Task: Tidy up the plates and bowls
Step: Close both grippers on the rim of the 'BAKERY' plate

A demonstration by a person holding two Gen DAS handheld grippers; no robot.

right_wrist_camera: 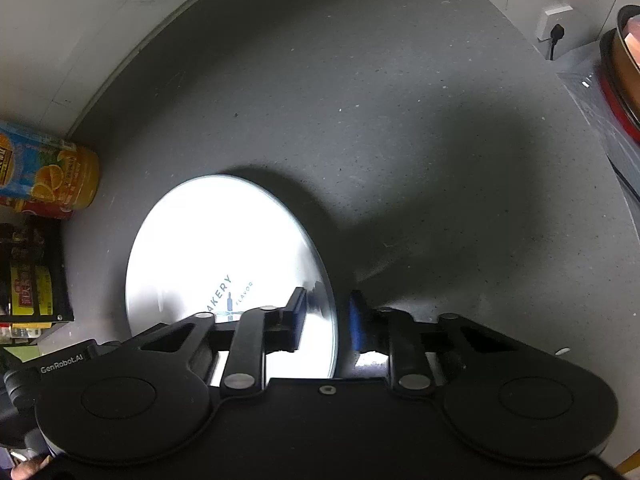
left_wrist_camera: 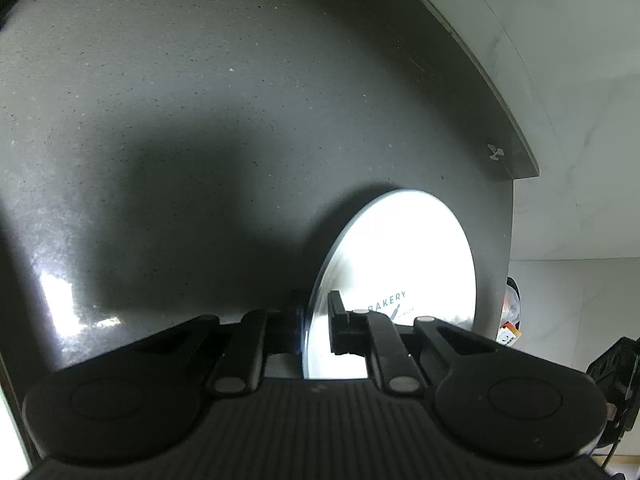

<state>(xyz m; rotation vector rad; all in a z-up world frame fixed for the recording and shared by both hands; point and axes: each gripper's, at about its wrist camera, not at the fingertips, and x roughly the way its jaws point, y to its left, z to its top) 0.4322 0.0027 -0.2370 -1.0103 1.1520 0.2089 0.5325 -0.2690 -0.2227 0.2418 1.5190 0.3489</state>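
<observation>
Plate (left_wrist_camera: 404, 256), white, printed "BAKERY", held up off the dark speckled worktop (left_wrist_camera: 200, 120) between both claws, one edge each. Left claw (left_wrist_camera: 316, 320): narrowed onto the plate's left rim, right finger pressed on the top face, left finger mostly hidden beneath, so probably pinching. Right claw (right_wrist_camera: 328, 316): straddling the right rim, blue pads on either side, a sliver of gap visible on the outer side; contact likely, full closure hard to confirm. Two-sided hold probably chosen to keep a flat, slippery disc level during carrying.

Surroundings, left to right in the right wrist view: dark boxed goods (right_wrist_camera: 32, 276) and an orange juice bottle (right_wrist_camera: 52, 172) lying near the plate's left edge, close enough to snag; open worktop ahead; wall socket (right_wrist_camera: 554, 24) at the back; a dark round pan (right_wrist_camera: 624, 64) far right. No bowls in view.
</observation>
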